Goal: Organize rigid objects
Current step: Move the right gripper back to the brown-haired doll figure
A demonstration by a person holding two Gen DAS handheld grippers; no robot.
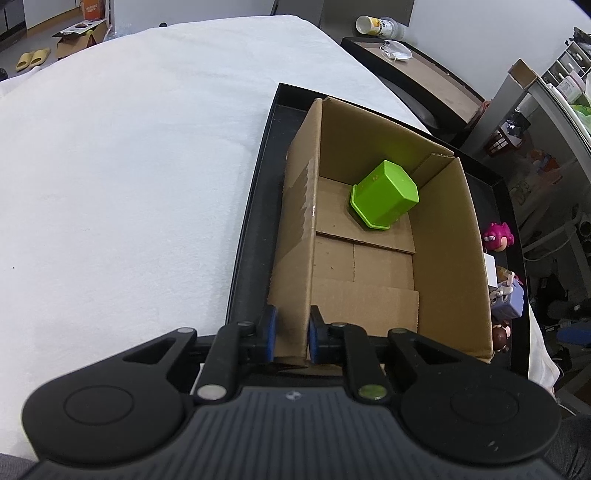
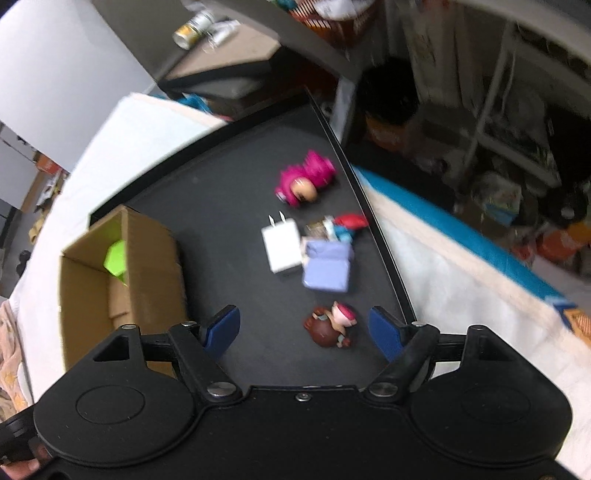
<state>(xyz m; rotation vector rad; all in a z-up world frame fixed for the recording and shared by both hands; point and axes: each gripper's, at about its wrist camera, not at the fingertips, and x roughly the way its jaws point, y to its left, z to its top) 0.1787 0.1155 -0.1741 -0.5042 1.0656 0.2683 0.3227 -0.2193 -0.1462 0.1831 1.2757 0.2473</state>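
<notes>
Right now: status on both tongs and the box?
Left tongs shut on cardboard box wall. Right tongs open over brown figurine on black tray. Green container already boxed. Nothing blocking.

Left gripper [image 1: 291, 334] jaws clamp the cardboard box [image 1: 443, 236] wall (green container [image 1: 384, 194] inside).

Yellow slippers [image 1: 32, 59], cup [image 1: 371, 25] behind.

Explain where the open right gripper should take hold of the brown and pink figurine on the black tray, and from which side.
Probably from above, across its middle. The brown and pink figurine lies on its side on the black tray, clear of the purple box, and already sits between the open right gripper fingers. Lowering straight down and closing across its width looks simplest.
</notes>
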